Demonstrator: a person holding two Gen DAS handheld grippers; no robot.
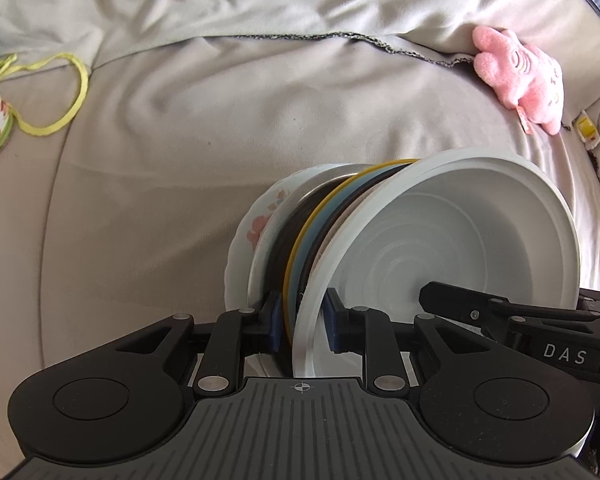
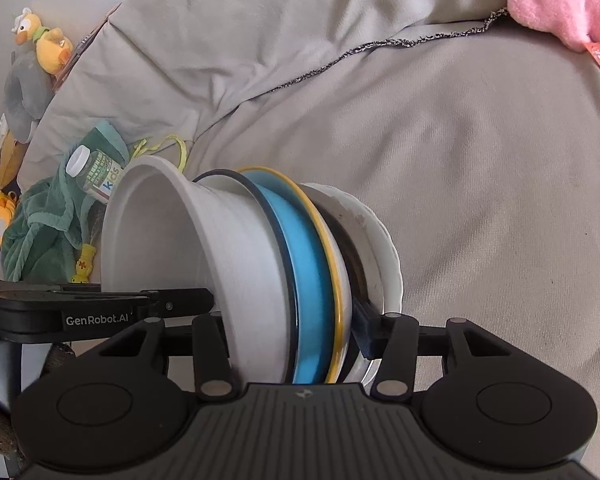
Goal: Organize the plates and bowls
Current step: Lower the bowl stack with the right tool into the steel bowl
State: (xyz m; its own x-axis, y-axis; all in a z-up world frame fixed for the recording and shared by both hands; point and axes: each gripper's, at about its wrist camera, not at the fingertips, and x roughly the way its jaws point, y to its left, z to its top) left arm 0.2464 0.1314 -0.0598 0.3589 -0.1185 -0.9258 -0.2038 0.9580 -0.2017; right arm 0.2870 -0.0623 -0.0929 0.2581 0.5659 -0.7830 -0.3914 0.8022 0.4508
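Over a beige fabric sofa cushion (image 1: 220,128) we hold the nested stack of plates and bowls (image 2: 300,272), already gathered, both grippers' fingers (image 1: 275,316) clamped on it; setting it down remains.

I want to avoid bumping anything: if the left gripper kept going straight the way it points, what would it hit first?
Probably only the beige couch cover. The left gripper is clamped on the stack of dishes, which would travel with it; depth ahead is unclear.
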